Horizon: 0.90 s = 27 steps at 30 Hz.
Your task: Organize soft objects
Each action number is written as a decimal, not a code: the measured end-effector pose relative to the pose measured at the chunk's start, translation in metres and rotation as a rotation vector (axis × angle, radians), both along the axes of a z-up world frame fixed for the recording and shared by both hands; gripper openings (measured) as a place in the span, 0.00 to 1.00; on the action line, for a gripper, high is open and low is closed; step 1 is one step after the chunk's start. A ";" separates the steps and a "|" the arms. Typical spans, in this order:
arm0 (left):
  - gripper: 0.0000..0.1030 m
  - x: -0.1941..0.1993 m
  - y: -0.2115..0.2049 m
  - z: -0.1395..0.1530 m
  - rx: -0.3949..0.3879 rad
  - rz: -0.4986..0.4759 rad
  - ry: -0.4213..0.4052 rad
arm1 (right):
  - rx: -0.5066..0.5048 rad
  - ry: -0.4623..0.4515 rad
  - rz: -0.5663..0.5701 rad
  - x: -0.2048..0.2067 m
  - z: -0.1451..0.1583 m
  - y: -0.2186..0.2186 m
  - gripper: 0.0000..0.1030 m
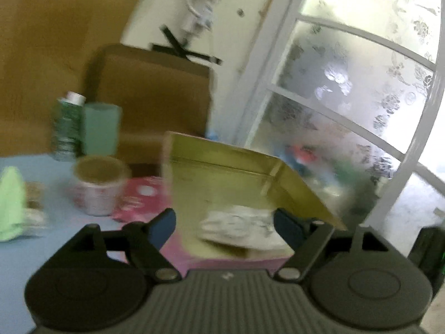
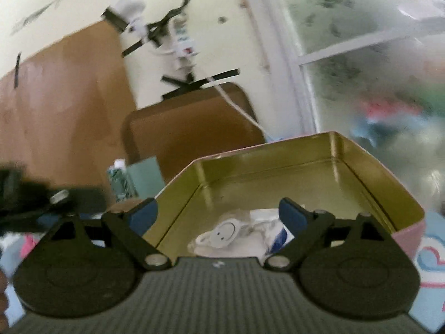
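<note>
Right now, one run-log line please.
left tool: open, empty | right tool: open, empty | gold-lined pink tin: holds white soft packets

Packets [image 2: 239, 236] in tin [image 2: 361, 167] — cup [image 1: 97, 186] left.

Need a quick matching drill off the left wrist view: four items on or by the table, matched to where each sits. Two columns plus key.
Things:
1. tin
2. cup
3. green cloth
4. white packet

Places:
A. far left edge of the view
B. inside the tin
C. open, gold inside, ahead of the gripper
D. left of the tin, beside a pink sheet

Pairs: 1-C, 2-D, 3-A, 4-B
</note>
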<state>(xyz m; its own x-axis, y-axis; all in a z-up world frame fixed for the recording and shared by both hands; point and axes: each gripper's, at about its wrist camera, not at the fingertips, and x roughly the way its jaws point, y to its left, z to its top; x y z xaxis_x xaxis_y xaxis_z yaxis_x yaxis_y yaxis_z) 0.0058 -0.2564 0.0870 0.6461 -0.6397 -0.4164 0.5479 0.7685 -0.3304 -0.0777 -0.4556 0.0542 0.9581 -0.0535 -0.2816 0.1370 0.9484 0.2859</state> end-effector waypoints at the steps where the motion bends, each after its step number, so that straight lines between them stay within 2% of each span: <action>1: 0.79 -0.005 0.015 -0.004 -0.001 0.025 -0.004 | 0.018 -0.014 -0.002 -0.004 0.000 0.001 0.87; 2: 0.79 -0.010 0.032 -0.008 0.000 0.051 0.000 | 0.027 -0.030 0.008 -0.007 0.001 0.005 0.84; 4: 0.79 -0.018 0.064 -0.019 0.022 0.121 0.007 | 0.007 -0.053 0.053 -0.008 0.006 0.017 0.67; 5: 0.79 -0.021 0.082 -0.025 0.041 0.171 0.009 | -0.004 -0.058 0.087 -0.003 0.010 0.024 0.63; 7: 0.79 -0.027 0.116 -0.038 0.069 0.269 0.012 | -0.018 -0.043 0.199 0.009 0.016 0.044 0.52; 9: 0.79 -0.031 0.144 -0.048 0.109 0.360 -0.005 | -0.041 -0.004 0.327 0.021 0.016 0.074 0.46; 11: 0.79 -0.033 0.165 -0.054 0.123 0.438 -0.011 | -0.057 0.046 0.418 0.037 0.011 0.104 0.45; 14: 0.79 -0.032 0.189 -0.066 0.062 0.509 0.005 | -0.053 0.118 0.517 0.071 0.005 0.146 0.46; 17: 0.77 -0.025 0.208 -0.070 -0.035 0.522 0.064 | -0.125 0.159 0.561 0.109 0.002 0.186 0.48; 19: 0.77 -0.023 0.217 -0.072 -0.083 0.518 0.090 | -0.166 0.175 0.577 0.134 0.000 0.207 0.61; 21: 0.78 -0.020 0.222 -0.075 -0.120 0.511 0.110 | -0.185 0.194 0.582 0.159 -0.007 0.222 0.62; 22: 0.78 -0.018 0.223 -0.076 -0.132 0.513 0.117 | -0.196 0.211 0.587 0.169 -0.011 0.227 0.59; 23: 0.78 -0.019 0.225 -0.077 -0.144 0.511 0.122 | -0.207 0.234 0.599 0.177 -0.015 0.233 0.53; 24: 0.78 -0.018 0.226 -0.078 -0.153 0.509 0.125 | -0.219 0.252 0.611 0.180 -0.017 0.238 0.18; 25: 0.78 -0.019 0.227 -0.078 -0.159 0.507 0.127 | -0.230 0.266 0.613 0.180 -0.018 0.240 0.05; 27: 0.78 -0.018 0.230 -0.079 -0.172 0.498 0.132 | -0.209 0.249 0.614 0.164 -0.011 0.234 0.05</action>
